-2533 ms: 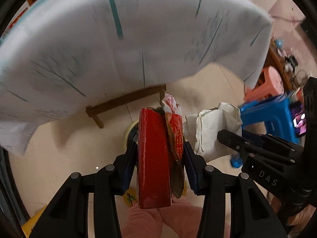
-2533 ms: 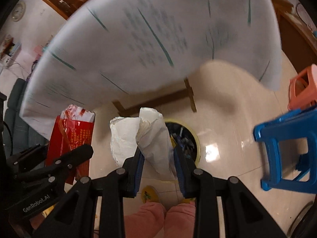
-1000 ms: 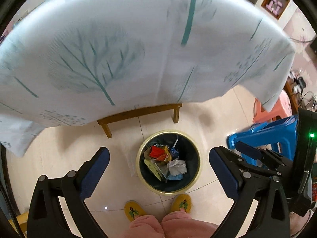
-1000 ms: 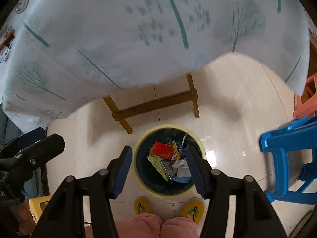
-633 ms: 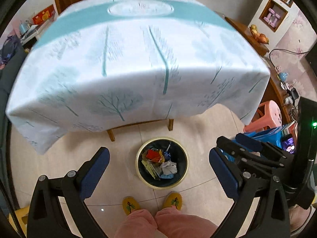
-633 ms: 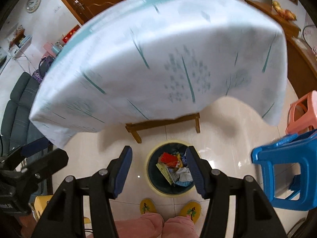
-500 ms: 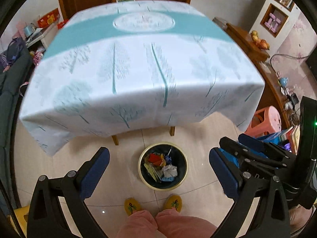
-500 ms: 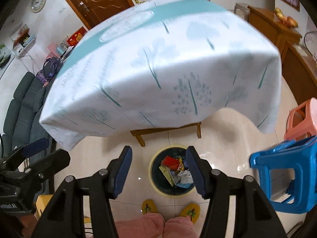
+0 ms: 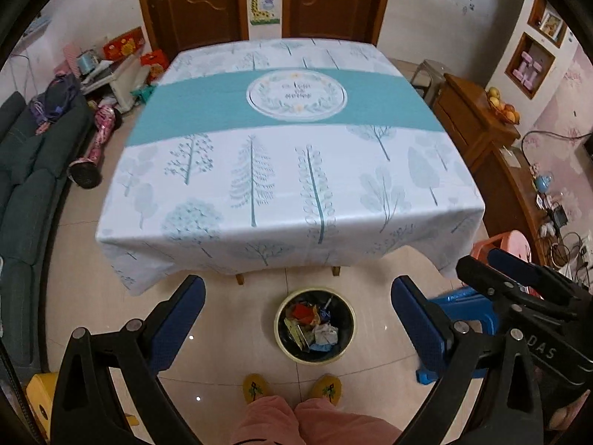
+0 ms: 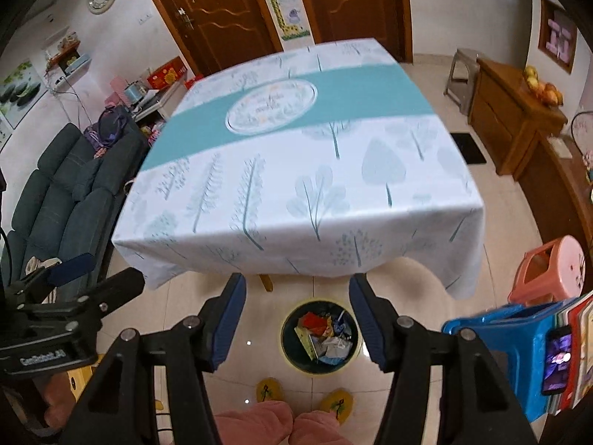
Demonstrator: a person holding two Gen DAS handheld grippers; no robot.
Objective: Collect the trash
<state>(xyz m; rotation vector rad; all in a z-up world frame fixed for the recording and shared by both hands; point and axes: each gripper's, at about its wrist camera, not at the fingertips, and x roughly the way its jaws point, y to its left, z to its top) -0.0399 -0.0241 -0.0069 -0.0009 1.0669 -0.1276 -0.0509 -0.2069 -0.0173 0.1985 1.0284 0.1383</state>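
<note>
Bin [image 9: 314, 356] straight below me on the tile floor, round, yellow-rimmed, dark inside, sitting just in front of the table edge and just ahead of my yellow slippers [image 9: 256, 388]. Trash [image 9: 310, 328] lies heaped inside it: a red scrap, some yellowish wrappers, a crumpled pale wad, a bit of blue. My left gripper [image 9: 296, 319] hangs high over the bin with its jaws spread wide and nothing between the blue pads [image 9: 177, 324]. My right gripper [image 10: 296, 319] hangs just beside it, jaws parted too, a little narrower, also holding nothing; in its view the bin sits framed between the two pads. Each gripper shows at the edge of the other's camera. Table [image 9: 289, 170] fills the middle of both views, draped in a white cloth with pale tree prints, a teal band and a round emblem. Blue stool [image 10: 493, 330] stands to my right, a pink stool [image 10: 548, 270] behind it, a dark sofa [image 10: 59, 200] off to the left, brown doors [image 9: 192, 3] at the far wall.
</note>
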